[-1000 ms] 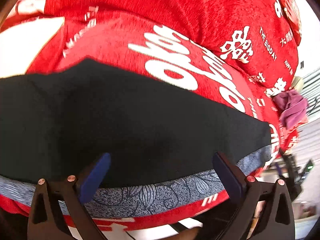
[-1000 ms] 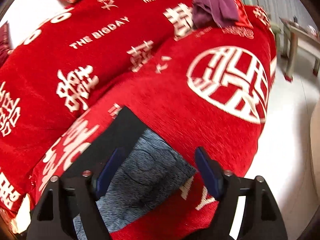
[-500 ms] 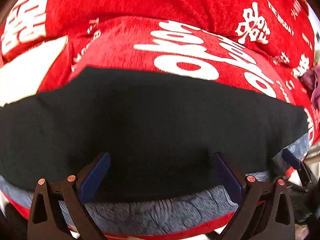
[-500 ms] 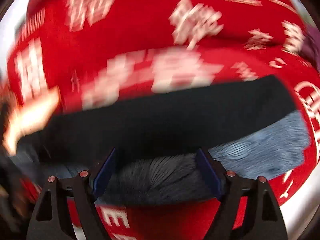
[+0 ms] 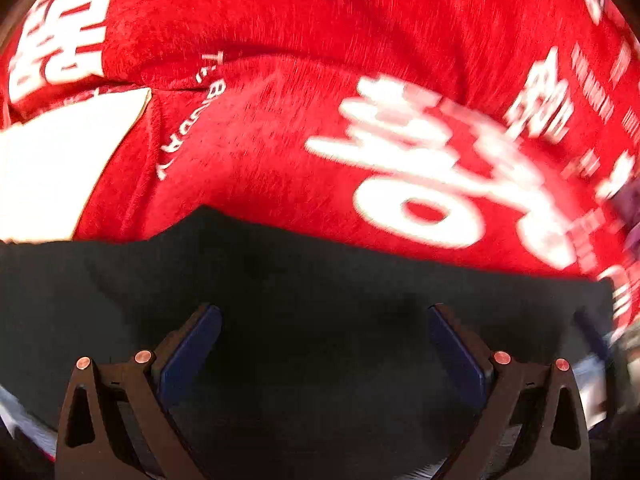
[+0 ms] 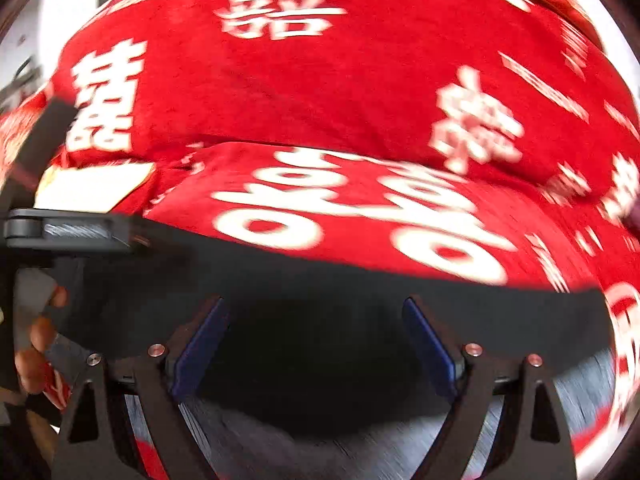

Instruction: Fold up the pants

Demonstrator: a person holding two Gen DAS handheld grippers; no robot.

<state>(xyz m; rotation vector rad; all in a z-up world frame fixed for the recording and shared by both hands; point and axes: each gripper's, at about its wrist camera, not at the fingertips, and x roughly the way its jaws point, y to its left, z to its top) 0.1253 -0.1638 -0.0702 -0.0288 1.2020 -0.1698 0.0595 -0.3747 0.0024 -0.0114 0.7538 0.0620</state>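
Right wrist view shows both the right gripper [image 6: 316, 340] and left gripper [image 5: 324, 346] spread wide, unclenched, over soft, limp pants [image 6: 320, 288], best pinched at an edge.

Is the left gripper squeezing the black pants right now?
No, the left gripper has its blue fingers spread wide apart over the black pants, with nothing pinched between them.

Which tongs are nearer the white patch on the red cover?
Left. The left tongs hover over the black pants just beside the white patch; the right tongs sit farther along.
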